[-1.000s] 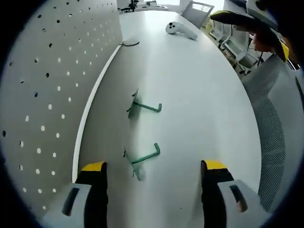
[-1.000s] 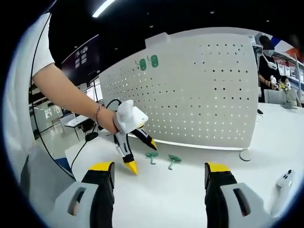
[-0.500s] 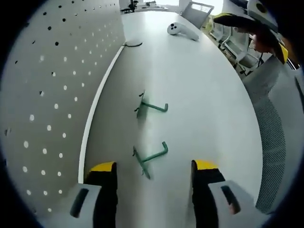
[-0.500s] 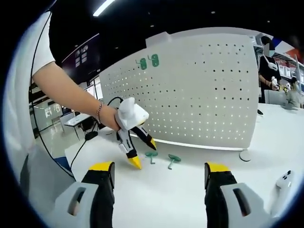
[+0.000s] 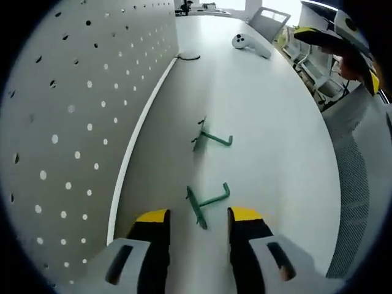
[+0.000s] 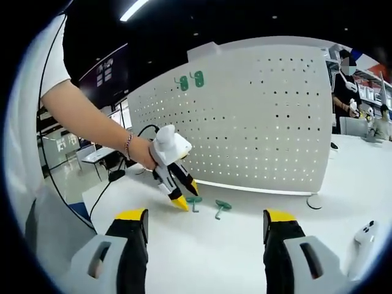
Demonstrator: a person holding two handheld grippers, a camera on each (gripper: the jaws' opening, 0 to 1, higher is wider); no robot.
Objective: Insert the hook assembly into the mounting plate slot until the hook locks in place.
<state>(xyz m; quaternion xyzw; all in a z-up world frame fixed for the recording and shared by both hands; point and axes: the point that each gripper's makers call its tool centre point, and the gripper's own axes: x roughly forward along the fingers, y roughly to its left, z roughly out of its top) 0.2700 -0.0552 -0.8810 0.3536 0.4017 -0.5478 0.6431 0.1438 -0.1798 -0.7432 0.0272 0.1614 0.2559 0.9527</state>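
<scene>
Two green hooks lie on the white table beside the upright white pegboard [image 5: 67, 122]. The near hook [image 5: 207, 204] rests with its flat base between my left gripper's [image 5: 199, 215] yellow fingertips, which stand a little apart on either side of it. The far hook [image 5: 212, 138] lies loose further along. In the right gripper view a hand holds the left gripper [image 6: 182, 199] tip-down at the near hook [image 6: 195, 201], with the other hook [image 6: 222, 207] beside it. My right gripper [image 6: 205, 215] is open and holds nothing. Two more green hooks [image 6: 190, 79] hang near the top of the pegboard [image 6: 257, 122].
A white controller [image 5: 250, 43] lies at the table's far end, also at the right edge [image 6: 364, 236]. A dark cable [image 5: 190, 57] loops by the pegboard's foot. Chairs [image 5: 269, 21] stand past the table's curved edge. A person [image 6: 346, 79] stands in the background.
My left gripper has moved forward over the near hook and its jaws have narrowed around it. The right gripper has stayed still.
</scene>
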